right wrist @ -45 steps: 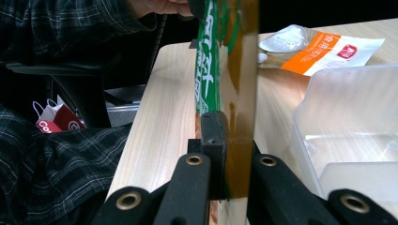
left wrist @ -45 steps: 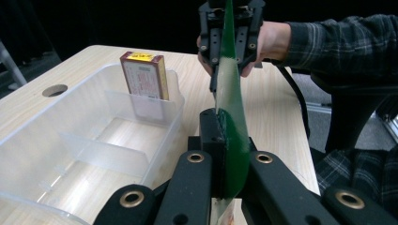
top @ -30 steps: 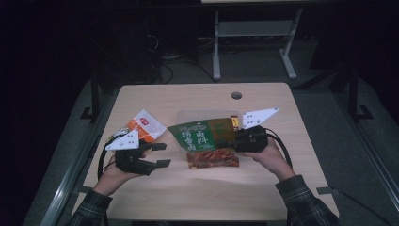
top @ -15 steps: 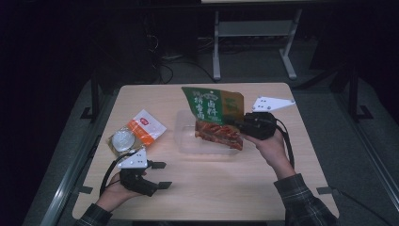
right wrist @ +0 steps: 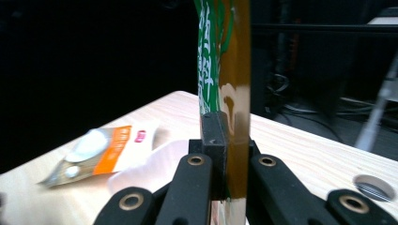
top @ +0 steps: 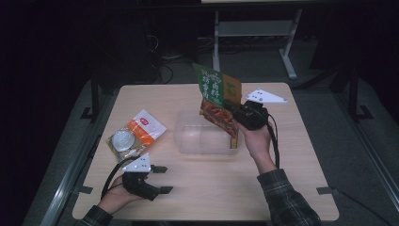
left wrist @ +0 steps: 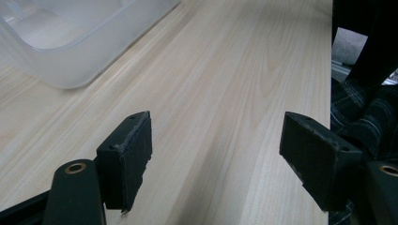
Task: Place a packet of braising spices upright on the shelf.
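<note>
A green and brown snack bag (top: 218, 101) hangs upright over the clear plastic box (top: 203, 140) in the middle of the table. My right gripper (top: 236, 117) is shut on the bag's edge; in the right gripper view the bag (right wrist: 224, 70) stands edge-on, pinched between the pads. My left gripper (top: 161, 178) rests low near the table's front left corner, its jaws wide open after just opening further, with nothing between them. In the left gripper view only bare wood lies between the fingers (left wrist: 126, 154), and the box's corner (left wrist: 70, 42) is ahead to the left.
An orange and white packet (top: 136, 134) lies flat on the table left of the box, also seen as the packet (right wrist: 101, 152) in the right gripper view. A round hole (right wrist: 373, 186) is set in the tabletop. Dark floor and a metal stand lie beyond the far edge.
The right gripper lifted the snack bag from flat on the table to upright over the box. The left gripper let go, drew back toward the front left corner and sank.
</note>
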`<control>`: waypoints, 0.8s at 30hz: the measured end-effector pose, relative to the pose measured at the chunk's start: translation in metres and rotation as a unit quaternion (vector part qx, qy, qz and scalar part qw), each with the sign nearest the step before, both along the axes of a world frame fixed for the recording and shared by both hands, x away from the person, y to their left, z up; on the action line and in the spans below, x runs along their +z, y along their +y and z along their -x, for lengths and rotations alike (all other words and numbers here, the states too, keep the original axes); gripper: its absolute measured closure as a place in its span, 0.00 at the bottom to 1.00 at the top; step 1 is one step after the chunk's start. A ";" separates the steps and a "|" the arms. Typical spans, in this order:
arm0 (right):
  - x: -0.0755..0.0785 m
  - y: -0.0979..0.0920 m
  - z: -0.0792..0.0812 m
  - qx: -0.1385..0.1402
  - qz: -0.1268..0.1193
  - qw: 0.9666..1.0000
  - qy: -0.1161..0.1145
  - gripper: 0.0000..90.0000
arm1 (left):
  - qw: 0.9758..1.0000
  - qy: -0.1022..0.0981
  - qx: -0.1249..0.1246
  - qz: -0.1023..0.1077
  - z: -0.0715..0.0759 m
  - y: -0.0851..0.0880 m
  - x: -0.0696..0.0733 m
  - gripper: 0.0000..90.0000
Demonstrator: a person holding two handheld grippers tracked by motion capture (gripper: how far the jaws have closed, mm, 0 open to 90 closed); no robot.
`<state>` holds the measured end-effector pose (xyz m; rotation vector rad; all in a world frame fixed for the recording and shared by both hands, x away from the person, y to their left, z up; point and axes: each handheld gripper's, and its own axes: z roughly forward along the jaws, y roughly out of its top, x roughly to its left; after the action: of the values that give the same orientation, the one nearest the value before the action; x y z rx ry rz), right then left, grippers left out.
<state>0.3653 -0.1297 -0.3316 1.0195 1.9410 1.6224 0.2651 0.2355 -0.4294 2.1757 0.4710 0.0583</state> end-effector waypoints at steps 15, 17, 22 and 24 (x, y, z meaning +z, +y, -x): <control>-0.019 0.017 -0.004 -0.056 0.012 0.998 -0.006 0.99 | 1.000 0.008 -0.006 -0.012 0.000 -0.002 -0.003 0.28; -0.023 0.019 -0.005 -0.058 0.013 0.998 -0.002 0.99 | 1.000 0.008 -0.007 -0.012 0.000 -0.002 -0.003 0.28; -0.026 0.018 -0.003 -0.074 0.014 0.997 -0.015 0.99 | 1.000 0.008 -0.008 -0.014 0.000 -0.002 -0.004 0.28; -0.026 0.017 -0.001 -0.080 0.014 0.996 -0.021 0.99 | 1.000 0.007 -0.009 -0.015 0.000 -0.002 -0.004 0.28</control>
<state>0.3667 -0.1123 -0.3579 1.0928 1.7999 1.5128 0.2654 0.2331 -0.4332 2.2108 0.4614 0.0395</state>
